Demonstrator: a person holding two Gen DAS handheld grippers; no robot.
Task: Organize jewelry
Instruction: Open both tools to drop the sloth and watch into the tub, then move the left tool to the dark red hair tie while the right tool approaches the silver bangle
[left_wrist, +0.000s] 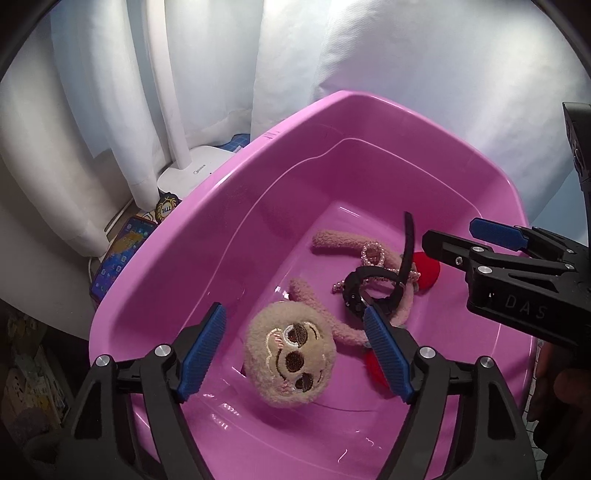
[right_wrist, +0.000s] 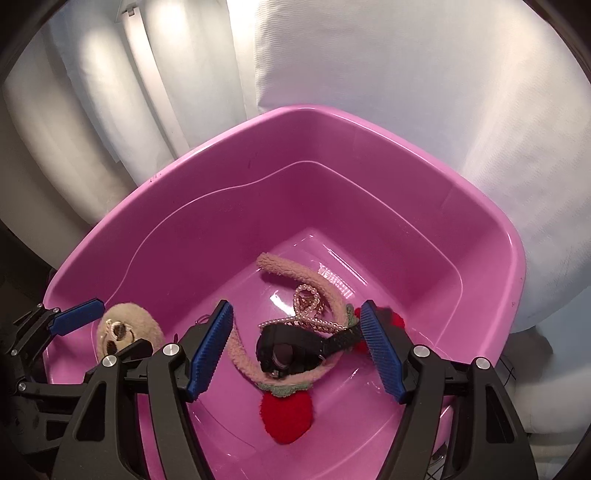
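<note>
A pink plastic basin (left_wrist: 207, 229) (right_wrist: 480, 236) holds a beige plush toy (left_wrist: 291, 354) (right_wrist: 125, 332) with long arms and red hands. A black wristwatch (left_wrist: 356, 291) (right_wrist: 284, 350) and a pearl string (left_wrist: 373, 254) (right_wrist: 310, 310) lie on the toy's arms. My left gripper (left_wrist: 293, 321) (right_wrist: 118, 328) is open over the basin. The plush head sits between its blue pads, which do not press on it. My right gripper (right_wrist: 297, 314) (left_wrist: 452, 234) hangs open above the watch and pearls, with nothing held.
A white lamp base (left_wrist: 195, 170) and a phone (left_wrist: 118, 254) lie left of the basin, in front of white curtains (left_wrist: 92, 110). A white cushion (right_wrist: 406, 92) rises behind the basin. A dark cluttered area fills the lower left of the left wrist view.
</note>
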